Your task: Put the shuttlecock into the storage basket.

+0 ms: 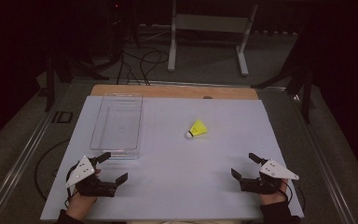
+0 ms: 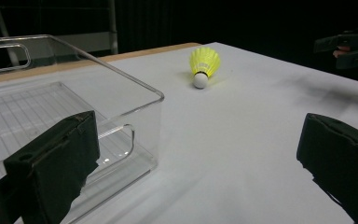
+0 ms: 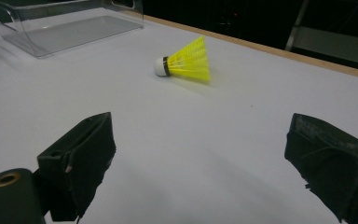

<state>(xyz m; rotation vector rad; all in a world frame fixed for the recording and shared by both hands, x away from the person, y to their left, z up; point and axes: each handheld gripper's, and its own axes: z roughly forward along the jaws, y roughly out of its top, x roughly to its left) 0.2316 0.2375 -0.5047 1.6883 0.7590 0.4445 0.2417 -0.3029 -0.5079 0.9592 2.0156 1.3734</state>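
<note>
A yellow shuttlecock (image 1: pixel 197 129) with a white cork lies on its side on the white table top (image 1: pixel 177 158), right of centre. It also lies ahead in the left gripper view (image 2: pixel 203 66) and in the right gripper view (image 3: pixel 185 62). A clear plastic bin (image 1: pixel 117 125) stands empty at the left; its near corner (image 2: pixel 121 121) sits just beyond my left jaw. My left gripper (image 1: pixel 113 167) rests open near the front left edge, close to the bin. My right gripper (image 1: pixel 244 166) rests open near the front right edge, nothing between its jaws.
A wooden strip (image 1: pixel 175 91) runs along the table's far edge. Beyond it stand a white metal frame (image 1: pixel 208 35) and cables (image 1: pixel 140 65) on the floor. Dark stands flank the table at both sides.
</note>
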